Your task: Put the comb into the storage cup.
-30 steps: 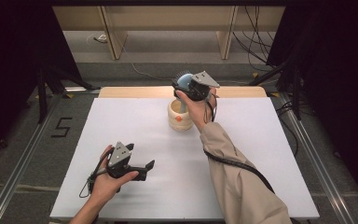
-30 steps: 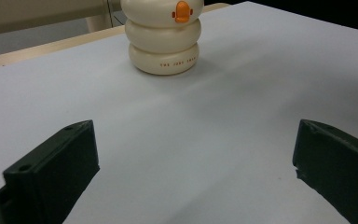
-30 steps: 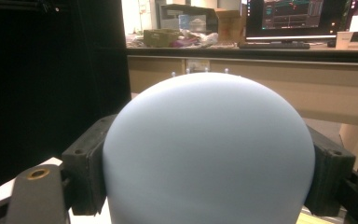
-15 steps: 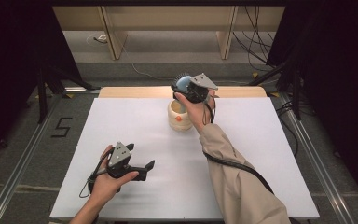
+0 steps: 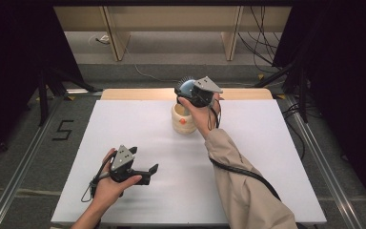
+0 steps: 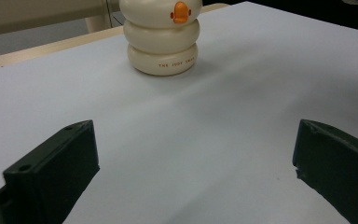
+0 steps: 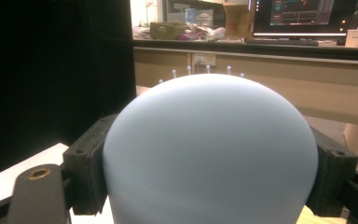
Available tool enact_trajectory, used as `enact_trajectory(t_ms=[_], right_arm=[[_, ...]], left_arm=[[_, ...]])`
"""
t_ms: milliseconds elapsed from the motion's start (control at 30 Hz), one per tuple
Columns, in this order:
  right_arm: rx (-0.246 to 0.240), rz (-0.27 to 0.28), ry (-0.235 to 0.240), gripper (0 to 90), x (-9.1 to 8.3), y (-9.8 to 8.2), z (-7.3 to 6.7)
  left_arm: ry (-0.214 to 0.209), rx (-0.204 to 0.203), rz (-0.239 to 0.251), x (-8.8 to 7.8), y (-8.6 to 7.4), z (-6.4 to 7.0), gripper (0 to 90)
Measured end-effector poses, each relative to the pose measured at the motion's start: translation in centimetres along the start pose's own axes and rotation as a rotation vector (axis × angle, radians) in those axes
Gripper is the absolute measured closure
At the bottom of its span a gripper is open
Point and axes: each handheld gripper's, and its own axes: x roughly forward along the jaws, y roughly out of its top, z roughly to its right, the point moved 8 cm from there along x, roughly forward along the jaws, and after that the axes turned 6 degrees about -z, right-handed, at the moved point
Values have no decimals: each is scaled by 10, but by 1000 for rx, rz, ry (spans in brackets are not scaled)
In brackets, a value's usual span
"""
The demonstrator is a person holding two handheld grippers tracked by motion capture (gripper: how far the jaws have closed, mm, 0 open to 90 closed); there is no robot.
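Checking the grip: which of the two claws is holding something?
The right claw, raised above the cream ringed pot, is clamped on a pale blue dome. The left claw is open over bare table.

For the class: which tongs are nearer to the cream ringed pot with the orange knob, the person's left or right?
Right. The right tongs, shut on a pale blue dome, hang just above and behind the cream pot. The left tongs sit open, far off near the table's front edge.
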Motion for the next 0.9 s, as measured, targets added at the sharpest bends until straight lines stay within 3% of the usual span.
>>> enact_trajectory(t_ms=[900], right_arm=[[12,-61,36,169,-30,-14,10]], left_arm=[[2,0,-1,1,0,0,0]])
